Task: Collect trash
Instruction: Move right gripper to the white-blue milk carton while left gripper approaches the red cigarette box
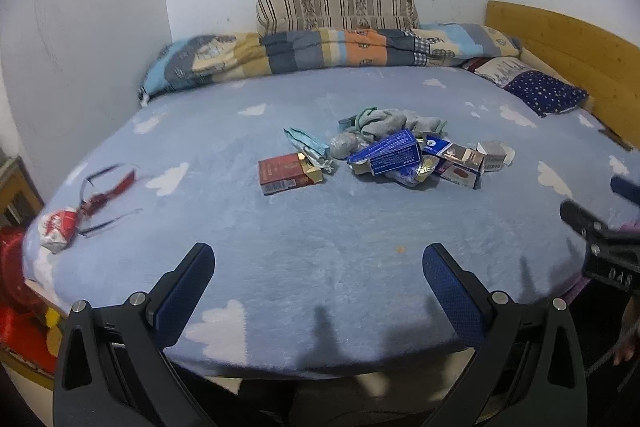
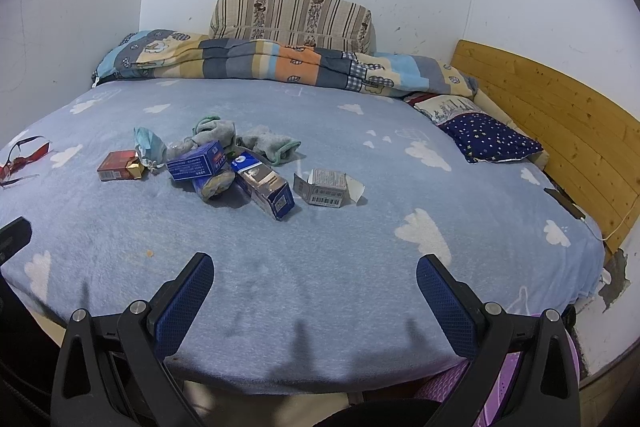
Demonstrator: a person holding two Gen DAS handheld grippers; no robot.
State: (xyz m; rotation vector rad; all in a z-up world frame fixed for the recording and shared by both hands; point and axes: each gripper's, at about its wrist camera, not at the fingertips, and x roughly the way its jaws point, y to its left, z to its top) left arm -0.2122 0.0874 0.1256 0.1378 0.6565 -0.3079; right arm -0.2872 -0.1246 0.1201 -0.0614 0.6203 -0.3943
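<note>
Left tongs (image 1: 318,263) and right tongs (image 2: 314,273) are hovering spread, empty, short of the crumpled blue-and-red carton pile (image 2: 224,171), lining up a first grab.

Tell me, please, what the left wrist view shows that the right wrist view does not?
Only the left wrist view shows the crumpled red-and-white wrapper at the bed's left edge, red items on the floor, and the right gripper's black side.

Only the right wrist view shows a dark phone on a white cable beside the wooden headboard.

Both show the open gripper fingers, the cloud-print blue sheet, the red cigarette pack, the blue cardboard box and grey socks.
</note>
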